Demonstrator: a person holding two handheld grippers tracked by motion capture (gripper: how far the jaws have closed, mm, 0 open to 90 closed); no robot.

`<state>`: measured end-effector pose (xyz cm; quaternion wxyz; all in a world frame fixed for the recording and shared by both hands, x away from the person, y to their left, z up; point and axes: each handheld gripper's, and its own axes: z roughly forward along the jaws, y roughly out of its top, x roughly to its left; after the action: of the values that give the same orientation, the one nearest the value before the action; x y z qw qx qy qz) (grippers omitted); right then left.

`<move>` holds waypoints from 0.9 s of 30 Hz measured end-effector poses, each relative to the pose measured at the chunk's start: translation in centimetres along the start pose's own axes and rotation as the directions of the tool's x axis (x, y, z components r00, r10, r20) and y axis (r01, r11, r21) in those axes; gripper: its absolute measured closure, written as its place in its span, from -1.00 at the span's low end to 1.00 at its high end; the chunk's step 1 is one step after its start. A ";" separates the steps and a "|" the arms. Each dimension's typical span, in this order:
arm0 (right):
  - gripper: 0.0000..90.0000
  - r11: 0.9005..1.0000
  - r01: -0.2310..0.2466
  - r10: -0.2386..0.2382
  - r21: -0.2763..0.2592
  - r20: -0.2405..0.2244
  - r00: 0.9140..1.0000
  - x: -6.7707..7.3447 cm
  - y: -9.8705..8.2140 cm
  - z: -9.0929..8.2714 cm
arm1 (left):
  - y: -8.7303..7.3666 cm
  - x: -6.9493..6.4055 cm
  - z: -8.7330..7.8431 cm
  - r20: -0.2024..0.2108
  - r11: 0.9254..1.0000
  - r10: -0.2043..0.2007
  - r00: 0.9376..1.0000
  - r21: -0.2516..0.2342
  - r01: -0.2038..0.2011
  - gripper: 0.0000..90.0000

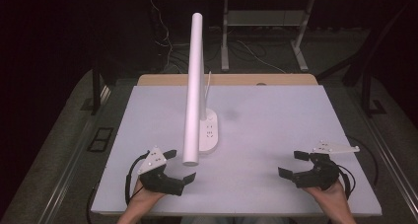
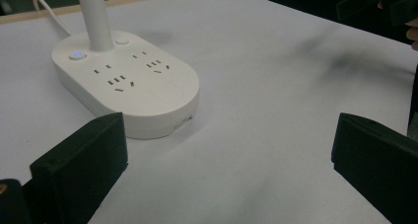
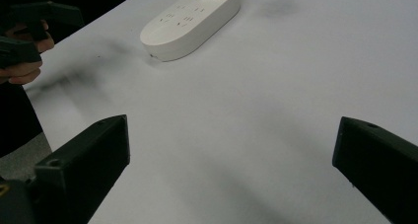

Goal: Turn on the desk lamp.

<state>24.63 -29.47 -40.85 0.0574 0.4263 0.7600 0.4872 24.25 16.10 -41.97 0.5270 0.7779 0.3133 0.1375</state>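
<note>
Both grippers rest low at the table's (image 1: 276, 110) near edge with jaws spread wide, gripping nothing — left gripper (image 1: 180, 166) just short of the lamp base (image 1: 208, 131), right gripper (image 1: 294, 164) well apart from it. Left gripper view alone shows the base's (image 2: 129, 83) socket slots and lit button (image 2: 76, 54) — no readable writing
</note>
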 end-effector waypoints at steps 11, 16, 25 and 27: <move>-0.99 1.000 0.005 -0.005 0.007 -0.002 1.000 -0.1 0.0 0.1 | -0.1 0.1 0.0 0.007 1.000 -0.006 1.000 0.003 0.006 -1.00; -0.99 1.000 -0.005 0.005 0.010 -0.004 1.000 -0.2 0.0 0.0 | -0.1 0.1 0.0 0.015 1.000 -0.007 1.000 0.007 0.007 -0.99; -0.99 1.000 -0.024 0.024 0.009 -0.002 1.000 -0.7 0.1 0.1 | -0.2 0.2 0.3 0.018 1.000 0.001 1.000 0.020 -0.001 -0.99; -0.99 0.999 -0.028 0.028 0.015 -0.002 1.000 -0.7 0.1 0.1 | -0.2 0.2 0.3 0.018 1.000 -0.003 1.000 0.018 0.003 -0.99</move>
<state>25.18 -29.91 -41.06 0.0465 0.4369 0.7577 0.4825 24.53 16.07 -42.34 0.5231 0.7833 0.3110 0.1269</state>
